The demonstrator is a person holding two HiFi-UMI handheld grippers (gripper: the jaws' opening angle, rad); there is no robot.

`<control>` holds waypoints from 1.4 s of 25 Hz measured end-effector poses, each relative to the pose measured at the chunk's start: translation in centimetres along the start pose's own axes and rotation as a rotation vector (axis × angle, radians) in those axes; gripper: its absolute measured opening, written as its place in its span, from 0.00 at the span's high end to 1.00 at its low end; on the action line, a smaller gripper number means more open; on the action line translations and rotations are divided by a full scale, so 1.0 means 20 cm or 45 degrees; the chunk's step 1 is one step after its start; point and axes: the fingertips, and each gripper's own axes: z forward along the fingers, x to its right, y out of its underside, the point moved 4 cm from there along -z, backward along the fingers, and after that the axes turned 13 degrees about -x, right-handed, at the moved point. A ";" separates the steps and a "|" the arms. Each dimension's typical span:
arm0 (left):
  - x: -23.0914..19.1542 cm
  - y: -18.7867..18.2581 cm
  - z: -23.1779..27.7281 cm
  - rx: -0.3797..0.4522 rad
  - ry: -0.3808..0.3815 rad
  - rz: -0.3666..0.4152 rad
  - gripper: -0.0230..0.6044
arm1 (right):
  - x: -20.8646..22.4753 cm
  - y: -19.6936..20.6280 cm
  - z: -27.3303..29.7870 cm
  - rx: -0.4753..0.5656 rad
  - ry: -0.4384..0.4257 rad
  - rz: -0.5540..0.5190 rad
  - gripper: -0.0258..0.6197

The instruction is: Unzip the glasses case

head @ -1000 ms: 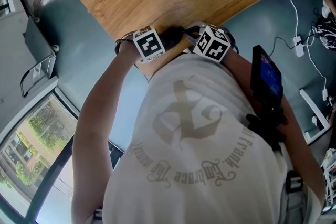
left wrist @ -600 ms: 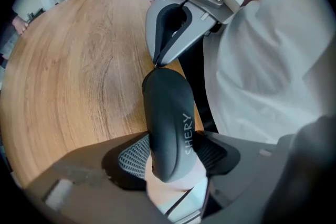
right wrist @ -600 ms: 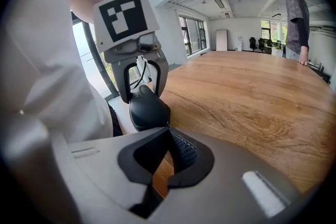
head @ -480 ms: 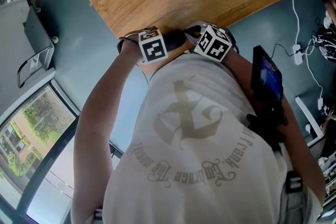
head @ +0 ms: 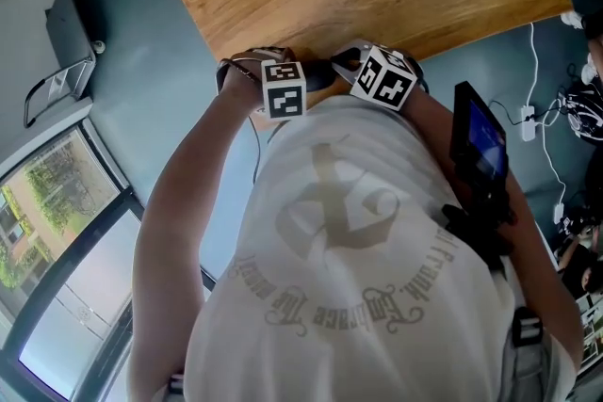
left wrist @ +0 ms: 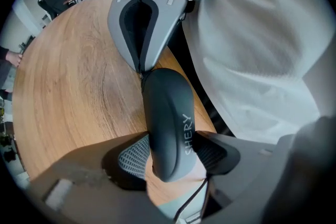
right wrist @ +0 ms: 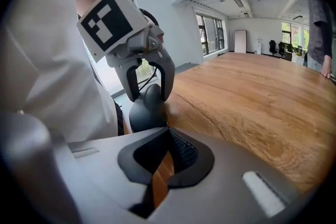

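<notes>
The left gripper view shows the left gripper (left wrist: 172, 156) clamped wide on the dark glasses case (left wrist: 167, 118) at the table (left wrist: 68, 86) edge and the right gripper (left wrist: 140, 68) with its tips pinched together at the case's far end, where the head view shows mostly marker cubes (head: 284, 89).

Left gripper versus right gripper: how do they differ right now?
The left gripper is clamped wide across the glasses case; the right gripper has its jaws pinched together at the case's end. The left points steeply down, the right more level. Both meet at the table edge.
</notes>
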 end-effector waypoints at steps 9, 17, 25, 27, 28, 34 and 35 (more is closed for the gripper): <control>-0.02 0.07 -0.03 0.078 0.039 -0.156 0.51 | 0.07 -0.05 -0.02 0.022 -0.076 0.068 0.93; -0.18 0.17 -0.10 0.197 0.054 -0.369 0.49 | 0.17 -0.01 -0.13 0.068 0.022 0.171 0.86; -0.50 -0.10 -0.21 0.190 0.000 -0.369 0.49 | 0.30 0.28 -0.27 0.091 0.040 0.285 0.87; -0.53 -0.10 -0.21 0.164 -0.014 -0.379 0.48 | 0.29 0.28 -0.29 0.102 0.042 0.298 0.87; -0.54 -0.09 -0.21 0.149 -0.023 -0.382 0.48 | 0.29 0.29 -0.30 0.108 0.042 0.306 0.87; -0.54 -0.06 -0.22 0.126 -0.072 -0.430 0.45 | 0.28 0.37 -0.31 0.134 0.034 0.358 0.87; -0.53 -0.06 -0.22 0.122 -0.077 -0.443 0.44 | 0.28 0.38 -0.31 0.142 0.028 0.369 0.87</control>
